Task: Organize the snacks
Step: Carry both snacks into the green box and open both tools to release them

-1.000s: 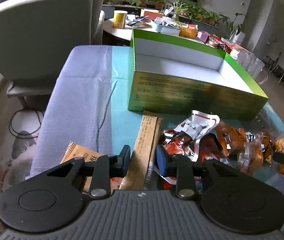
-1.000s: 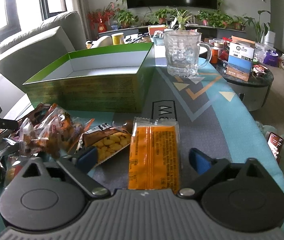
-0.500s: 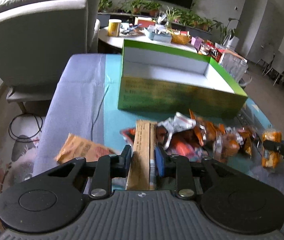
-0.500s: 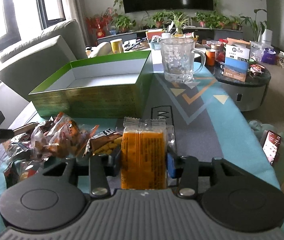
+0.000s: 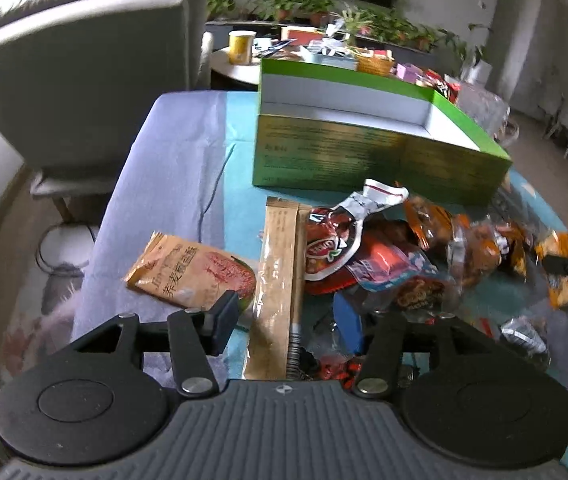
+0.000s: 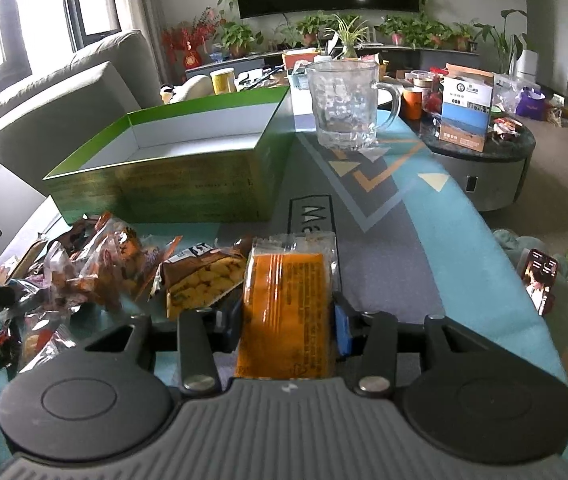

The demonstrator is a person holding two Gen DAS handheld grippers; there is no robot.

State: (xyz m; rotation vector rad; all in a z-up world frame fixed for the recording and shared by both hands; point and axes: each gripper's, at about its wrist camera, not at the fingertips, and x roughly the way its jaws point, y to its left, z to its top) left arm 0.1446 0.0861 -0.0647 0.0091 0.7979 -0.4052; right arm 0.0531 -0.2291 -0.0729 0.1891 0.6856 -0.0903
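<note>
A long brown stick packet (image 5: 280,264) lies on the table between the jaws of my left gripper (image 5: 286,324). Those jaws are opening and the pads stand clear of the packet. To its left lies a tan snack bag (image 5: 192,272); to its right is a heap of several wrapped snacks (image 5: 404,248). Behind them stands the open green box (image 5: 364,160), its inside white and bare. My right gripper (image 6: 287,322) is shut on an orange packet (image 6: 288,300), with the snack heap (image 6: 104,272) to its left and the green box (image 6: 188,184) beyond.
A glass mug (image 6: 344,108) stands on the patterned tablecloth behind the box's right end. A grey sofa (image 5: 84,80) is on the far left. A round side table (image 6: 484,152) with boxes and jars sits to the right, and a phone (image 6: 540,284) lies at the table's right edge.
My left gripper squeezed the brown stick packet half a second ago and its jaws have now spread off it. My right gripper went from open to shut on the orange packet.
</note>
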